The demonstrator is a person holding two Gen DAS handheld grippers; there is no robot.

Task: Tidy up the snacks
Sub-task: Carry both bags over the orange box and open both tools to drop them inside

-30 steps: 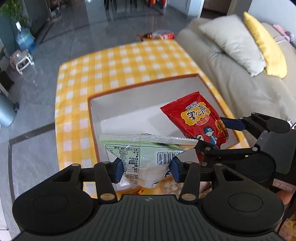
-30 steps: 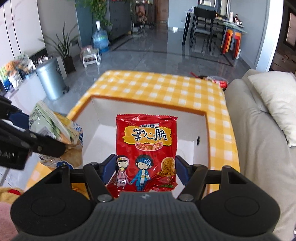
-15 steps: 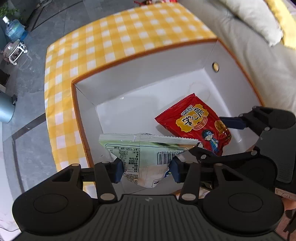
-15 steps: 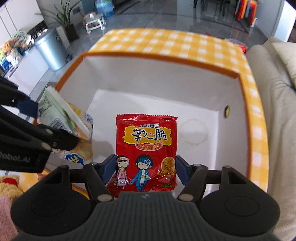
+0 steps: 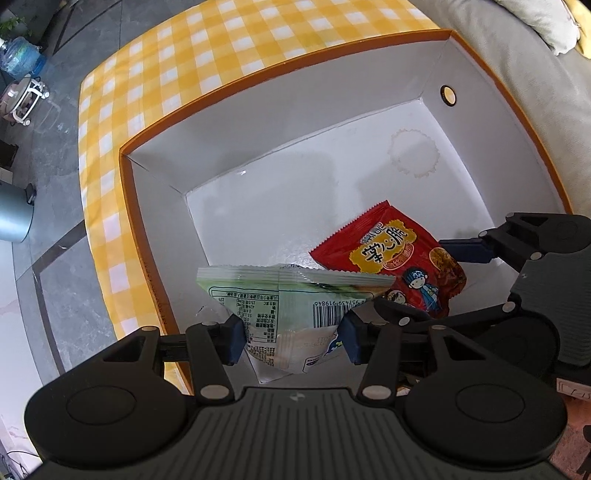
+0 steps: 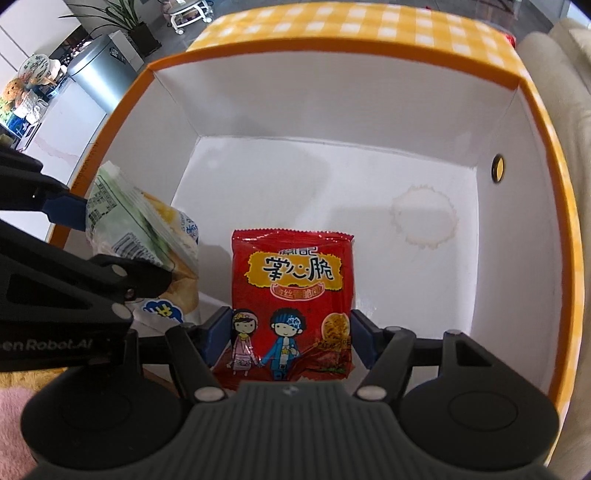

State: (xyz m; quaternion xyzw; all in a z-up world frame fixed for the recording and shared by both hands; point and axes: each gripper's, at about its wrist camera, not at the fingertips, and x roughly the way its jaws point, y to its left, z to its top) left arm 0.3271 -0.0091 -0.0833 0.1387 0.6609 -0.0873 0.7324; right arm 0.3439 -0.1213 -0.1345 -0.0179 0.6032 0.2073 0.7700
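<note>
one box [image 5: 332, 110], two snack packets, red [image 6: 291, 295] and seemingly green [image 5: 288, 295]

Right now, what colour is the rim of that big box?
Orange, around the white box; clearest in the right wrist view.

two snack packets are in view: one red packet [image 6: 291, 306] printed with two cartoon children, and one pale green packet [image 5: 291, 302] with a barcode on its back. there is one box [image 5: 332, 122], white inside with an orange rim, and its side wall has one round hole [image 5: 449, 95]; one ring-shaped mark [image 5: 413, 153] shows on its floor. two sets of tongs are present, the left tongs [image 5: 291, 338] and the right tongs [image 6: 290, 338], each with two blue pads. one desk [image 5: 258, 40] under a yellow checked cloth carries the box. off the desk stand one grey bin [image 6: 101, 70], one water bottle [image 5: 20, 59] and one potted plant [image 6: 122, 16].
</note>
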